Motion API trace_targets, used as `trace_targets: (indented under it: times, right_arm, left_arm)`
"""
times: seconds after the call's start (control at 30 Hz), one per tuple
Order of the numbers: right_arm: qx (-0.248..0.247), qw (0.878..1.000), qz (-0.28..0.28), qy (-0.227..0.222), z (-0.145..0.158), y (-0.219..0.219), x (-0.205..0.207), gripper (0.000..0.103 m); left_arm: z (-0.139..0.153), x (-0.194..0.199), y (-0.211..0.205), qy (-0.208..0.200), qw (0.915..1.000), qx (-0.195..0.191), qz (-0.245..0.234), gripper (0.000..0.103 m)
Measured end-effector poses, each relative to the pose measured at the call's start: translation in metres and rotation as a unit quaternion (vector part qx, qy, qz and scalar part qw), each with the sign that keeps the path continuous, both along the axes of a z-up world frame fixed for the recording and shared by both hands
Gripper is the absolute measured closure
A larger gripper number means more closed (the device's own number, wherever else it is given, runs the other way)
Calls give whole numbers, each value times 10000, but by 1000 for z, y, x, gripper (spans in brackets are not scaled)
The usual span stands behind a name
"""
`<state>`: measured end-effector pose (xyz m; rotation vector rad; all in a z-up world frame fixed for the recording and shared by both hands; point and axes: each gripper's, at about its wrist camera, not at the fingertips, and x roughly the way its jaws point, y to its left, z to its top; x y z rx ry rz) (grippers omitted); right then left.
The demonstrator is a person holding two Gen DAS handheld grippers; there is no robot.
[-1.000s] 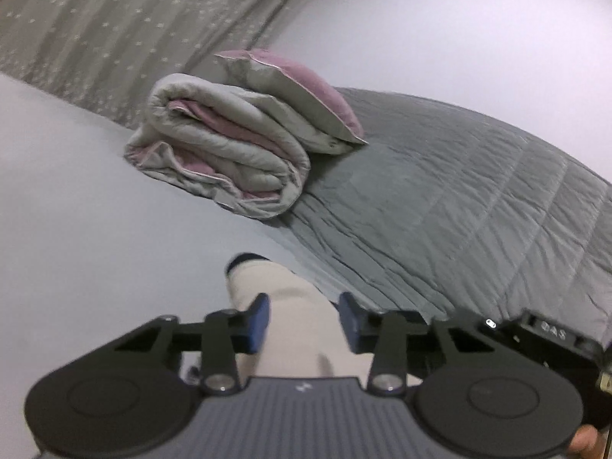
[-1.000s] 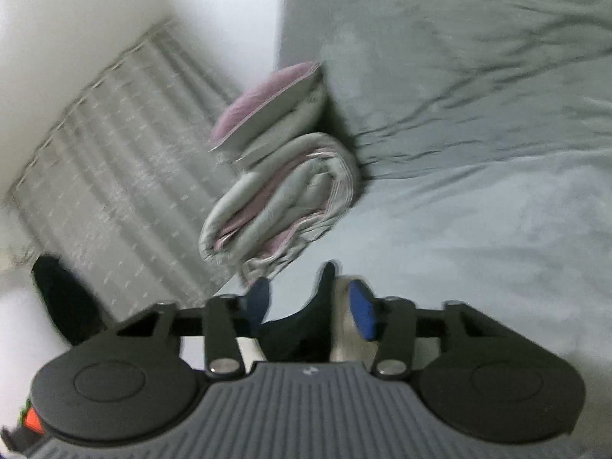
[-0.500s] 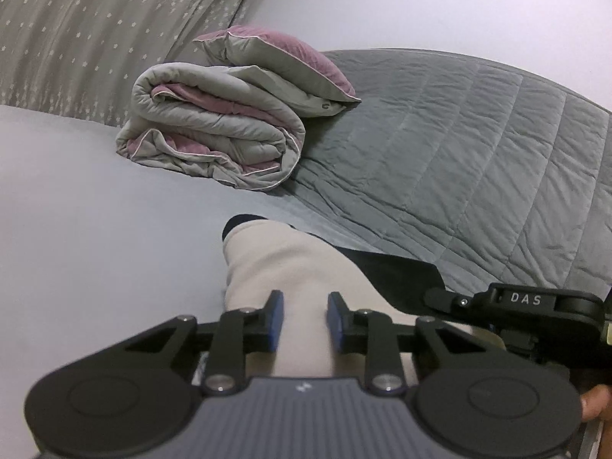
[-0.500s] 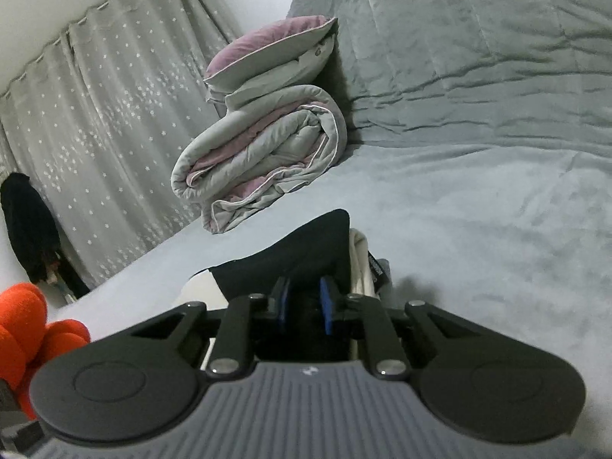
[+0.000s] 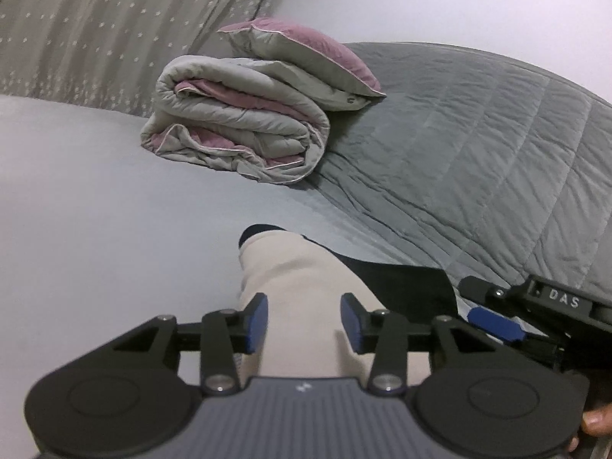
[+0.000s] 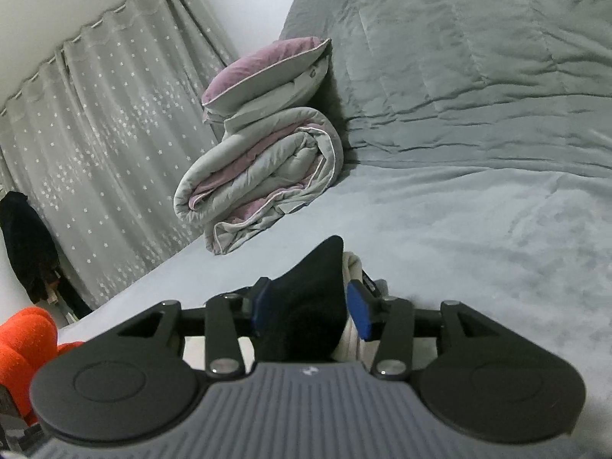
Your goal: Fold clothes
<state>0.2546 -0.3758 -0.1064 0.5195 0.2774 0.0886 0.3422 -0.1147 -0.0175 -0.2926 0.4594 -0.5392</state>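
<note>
Left wrist view, from 9 o'clock across: pale grey bed sheet [image 5: 95, 206] filling the left half. At 11 o'clock, star-dotted grey curtain [image 5: 114, 19]. Near 12 o'clock, rolled grey-and-mauve duvet [image 5: 237, 130] lying on the sheet, with a mauve pillow [image 5: 306, 53] resting on top of it. Toward 2 o'clock, quilted dark grey headboard [image 5: 478, 145]. At 6 o'clock, left gripper [image 5: 304, 323] with jaws released and spread wide, blue pads either side of the cream-and-black garment [image 5: 298, 287], not pinching it. Garment lying flat on the sheet, cream part between the fingers, black part spreading toward 4 o'clock. At 4 o'clock, right gripper [image 5: 497, 323] seen side-on, one blue pad showing.

Right wrist view, from 9 o'clock: orange plush [image 6: 26, 340] at 8 o'clock, dark clothing [image 6: 26, 244] hanging at 9 o'clock beside the curtain. Duvet and pillow at 11 o'clock. At 6 o'clock, right gripper with jaws apart, a raised black fold of the garment standing between the blue pads; contact with the left pad hard to judge, a gap visible at the right pad. Cream fabric bunched just beside the right finger.
</note>
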Motion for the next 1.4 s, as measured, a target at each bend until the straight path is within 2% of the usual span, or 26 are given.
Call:
trace_targets:
  times: [0.03, 0.17, 0.33, 0.4, 0.53, 0.6, 0.73, 0.8, 0.87, 0.93, 1.03, 1.1, 1.3, 1.4]
  right_arm:
    - [-7, 10000, 2, -12, 1, 0, 0, 55]
    - [-33, 10000, 10, -59, 5, 1, -2, 52]
    - [-60, 10000, 28, -3, 5, 3, 0, 50]
    - [-70, 10000, 36, 38, 5, 4, 1, 49]
    - [-155, 9999, 58, 45, 7, 7, -1, 42]
    - [-238, 9997, 20, 51, 10, 9, -3, 35]
    - [-390, 9992, -87, 96, 17, 12, -8, 28]
    - [-423, 9986, -233, 221, 21, 13, -10, 12]
    - [-456, 9976, -378, 346, 25, 14, -12, 0]
    - [-533, 9958, -506, 541, 30, 15, -14, 0]
    - [-817, 9887, -659, 1068, 39, 20, -14, 0]
    - [-1024, 9835, -803, 1261, 43, 24, -17, 0]
    - [-1419, 9764, -1053, 1243, 47, 32, -26, 0]
    - [-1305, 9709, -1264, 1560, 43, 30, -20, 0]
  left_arm:
    - [1, -1, -1, 37, 10000, 52, 21, 60]
    - [4, -3, -8, 204, 9994, 278, 60, 43]
    - [4, -4, -15, 406, 9978, 523, 79, 34]
    - [4, -6, -18, 379, 9966, 726, 125, 27]
    - [7, -12, -24, 291, 9936, 1074, 187, 23]
    - [8, -14, -27, 282, 9928, 1155, 149, 19]
    - [11, -18, -31, 342, 9903, 1337, 137, 12]
    - [11, -18, -32, 522, 9891, 1373, 131, 8]
    - [11, -16, -33, 843, 9859, 1446, 9, 6]
    - [11, -16, -35, 1118, 9804, 1623, -53, 6]
    - [11, -18, -39, 1366, 9698, 2019, -27, 2]
    - [11, -20, -41, 1481, 9634, 2235, -20, 1]
    - [10, -21, -41, 1543, 9567, 2467, 6, 1]
    - [10, -19, -39, 1586, 9545, 2525, 54, 1]
